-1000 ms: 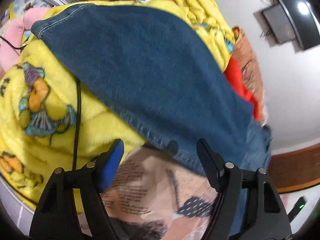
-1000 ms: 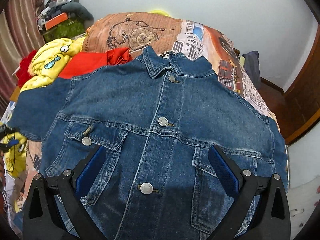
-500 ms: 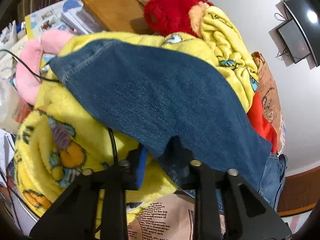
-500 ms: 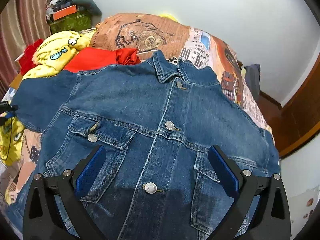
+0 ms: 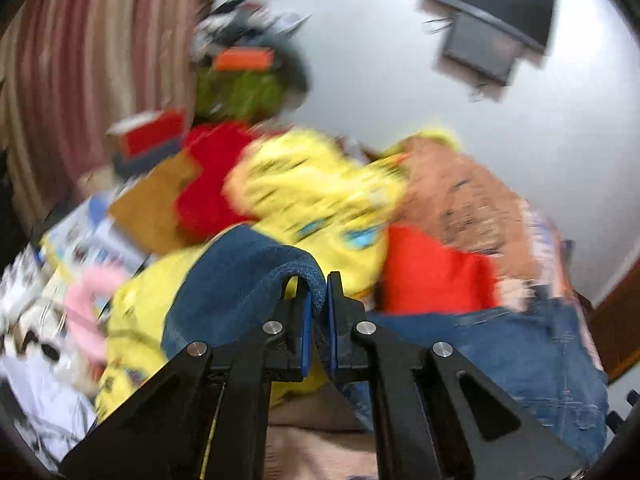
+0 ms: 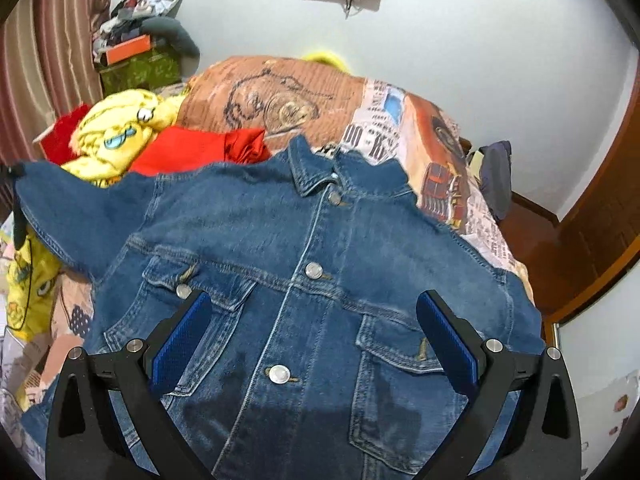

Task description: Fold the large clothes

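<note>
Right gripper (image 6: 312, 344) is held over the lower front of the denim jacket (image 6: 304, 264), fingers spread wide, nothing between the blue pads (image 6: 180, 340). Contact with the cloth cannot be told from this view.

Left gripper (image 5: 319, 312) is seen with fingers pressed together, clamped on a fold of the jacket's sleeve (image 5: 240, 280); the cloth is humped over the fingertips and lifted off the yellow plush blanket (image 5: 312, 196). Left view is motion-blurred, so finer detail is not readable.

Jacket is laid face up on the printed bedspread (image 6: 384, 120), buttoned, centred on the bed. Long axis runs hem to collar: hem nearest the right camera, collar (image 6: 312, 168) pointed toward the far wall. Gripped sleeve is extended toward the bed's left edge, over the blanket; the other sleeve is draped toward the right edge.

Handling, as judged: denim is heavy and fairly stiff for cloth, not slippery, not fragile; creases should hold, but thick seams will resist a sharp fold. Best purchase is expected at cuff, shoulder seam or hem corners, where the layers are doubled.

Farther back: red garment (image 6: 200, 148) beside the collar, cluttered boxes (image 6: 136, 56) at the far left corner.
</note>
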The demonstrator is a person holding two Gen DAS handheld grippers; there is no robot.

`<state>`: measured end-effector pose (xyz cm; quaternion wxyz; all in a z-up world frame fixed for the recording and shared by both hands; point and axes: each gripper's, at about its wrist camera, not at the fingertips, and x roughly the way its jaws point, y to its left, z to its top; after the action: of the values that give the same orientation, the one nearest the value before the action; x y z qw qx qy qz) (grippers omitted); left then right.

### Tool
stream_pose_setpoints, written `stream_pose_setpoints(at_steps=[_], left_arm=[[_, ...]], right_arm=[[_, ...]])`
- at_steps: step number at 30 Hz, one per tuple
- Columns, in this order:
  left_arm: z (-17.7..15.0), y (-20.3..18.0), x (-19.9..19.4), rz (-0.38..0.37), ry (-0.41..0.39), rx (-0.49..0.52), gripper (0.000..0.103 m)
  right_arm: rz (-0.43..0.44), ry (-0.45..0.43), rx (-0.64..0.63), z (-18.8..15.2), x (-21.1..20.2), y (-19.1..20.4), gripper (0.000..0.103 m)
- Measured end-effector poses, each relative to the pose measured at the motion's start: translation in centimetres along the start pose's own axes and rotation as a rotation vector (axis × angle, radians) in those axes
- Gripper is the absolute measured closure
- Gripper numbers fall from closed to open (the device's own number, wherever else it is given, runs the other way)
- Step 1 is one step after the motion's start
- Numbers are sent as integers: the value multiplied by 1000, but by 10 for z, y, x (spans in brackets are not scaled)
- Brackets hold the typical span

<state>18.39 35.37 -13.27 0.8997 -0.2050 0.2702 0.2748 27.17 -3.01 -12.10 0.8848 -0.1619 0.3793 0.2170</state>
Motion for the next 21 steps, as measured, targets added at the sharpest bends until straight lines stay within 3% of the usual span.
stream_pose_setpoints(at_steps=[5,8,13,21], left_arm=[[17,-94,-23,-152,-55,141,98],[10,-151,-23,-281,-4,197,98],[-29,-232,0,-451,174,269,98],[-132,-309,43,-497,490,459,98]], right_arm=[[-10,-32,18,-3,-11,-14,2],[-18,-43,32,-7,-16,-26,1],[-42,-35,51,-17,-21,-48,1],[-71,11,85,-43,-23,-81,1]])
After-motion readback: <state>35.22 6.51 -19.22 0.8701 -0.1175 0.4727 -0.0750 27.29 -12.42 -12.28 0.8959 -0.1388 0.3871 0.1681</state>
